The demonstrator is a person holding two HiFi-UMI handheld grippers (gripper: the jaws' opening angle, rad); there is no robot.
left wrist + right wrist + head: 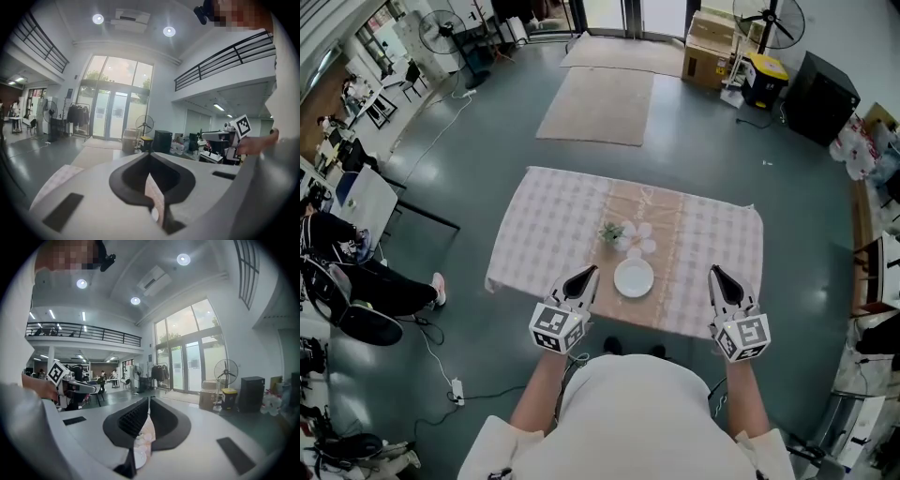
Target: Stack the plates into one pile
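Note:
A white plate (634,277) lies on the tan runner in the middle of the table with the checked cloth (539,225), just in front of a small spray of pale flowers (626,234). My left gripper (589,274) hovers over the table's near edge, left of the plate, shut with nothing in it. My right gripper (714,273) hovers at the near right edge, also shut and empty. In the left gripper view the jaws (150,154) meet, pointing across the room. In the right gripper view the jaws (148,399) meet too, and the plate (139,458) shows below through the slit.
Two rugs (598,103) lie on the floor beyond the table. Cardboard boxes (711,45) and a standing fan (773,23) are at the back right. A seated person (356,277) and a floor cable (441,361) are at the left.

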